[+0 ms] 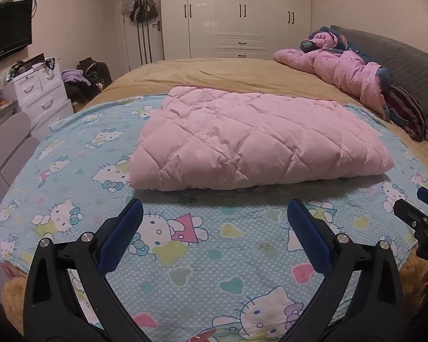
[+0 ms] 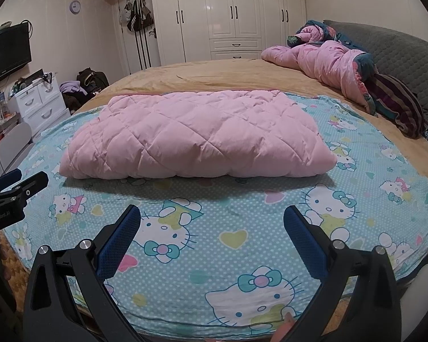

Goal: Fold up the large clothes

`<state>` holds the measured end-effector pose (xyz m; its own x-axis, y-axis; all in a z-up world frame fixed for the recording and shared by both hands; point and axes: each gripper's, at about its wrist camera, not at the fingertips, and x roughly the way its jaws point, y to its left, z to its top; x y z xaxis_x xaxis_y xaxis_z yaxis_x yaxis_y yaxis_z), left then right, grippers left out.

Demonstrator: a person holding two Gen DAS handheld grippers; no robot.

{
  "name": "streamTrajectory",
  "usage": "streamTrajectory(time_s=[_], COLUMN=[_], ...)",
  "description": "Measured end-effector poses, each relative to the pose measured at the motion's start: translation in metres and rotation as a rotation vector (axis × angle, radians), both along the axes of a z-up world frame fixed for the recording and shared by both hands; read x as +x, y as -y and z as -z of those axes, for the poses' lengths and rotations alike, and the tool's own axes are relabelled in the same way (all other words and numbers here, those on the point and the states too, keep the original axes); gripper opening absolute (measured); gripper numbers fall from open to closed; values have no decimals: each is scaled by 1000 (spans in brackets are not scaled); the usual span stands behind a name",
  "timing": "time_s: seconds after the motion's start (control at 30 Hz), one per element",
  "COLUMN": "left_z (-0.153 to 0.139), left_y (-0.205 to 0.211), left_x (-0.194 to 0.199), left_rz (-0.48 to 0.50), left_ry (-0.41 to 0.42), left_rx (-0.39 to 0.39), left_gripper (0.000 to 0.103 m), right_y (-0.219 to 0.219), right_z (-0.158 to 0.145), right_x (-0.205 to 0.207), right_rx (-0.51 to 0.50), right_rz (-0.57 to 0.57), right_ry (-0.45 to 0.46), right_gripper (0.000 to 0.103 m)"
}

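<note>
Both my left tongs (image 1: 214, 213) and right tongs (image 2: 212, 219) gape empty over bare sheet (image 2: 242, 213); at twelve o'clock lies the folded pink jacket (image 2: 197, 139).

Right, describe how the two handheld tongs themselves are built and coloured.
The left tongs and right tongs look identical: two matte black plastic arms that splay outward in a V, each faced inside with a textured dark blue pad and fixed with round silver bolts. The left tongs' black body carries small white lettering, too small to read. No cables or sleeves show.

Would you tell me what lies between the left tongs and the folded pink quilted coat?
Only bare cartoon-cat sheet separates left tongs from pink quilted coat, per left wrist view.
</note>
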<state>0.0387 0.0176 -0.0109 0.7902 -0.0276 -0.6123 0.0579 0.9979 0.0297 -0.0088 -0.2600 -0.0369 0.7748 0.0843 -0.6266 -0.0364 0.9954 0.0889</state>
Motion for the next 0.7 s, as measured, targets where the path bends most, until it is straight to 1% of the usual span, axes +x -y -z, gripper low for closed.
streamTrajectory(time_s=[0.07, 0.27, 0.37, 0.57, 0.7], left_z=[0, -1, -1, 5, 7], left_y=[-1, 0, -1, -7, -12], left_x=[0, -3, -4, 4, 7], left_rz=[-4, -55, -58, -43, -52], left_ry=[1, 24, 27, -43, -64], left_rx=[-1, 36, 31, -15, -44], left_gripper=[95, 95, 95, 95, 95], right_y=[-1, -1, -2, -3, -2], right_z=[0, 0, 2, 2, 2], right_x=[0, 2, 3, 4, 4], right_rx=[-3, -14, -15, -19, -17], right_rz=[-1, 0, -4, -5, -1], right_ry=[1, -2, -8, -11, -10], right_gripper=[99, 99, 99, 99, 99])
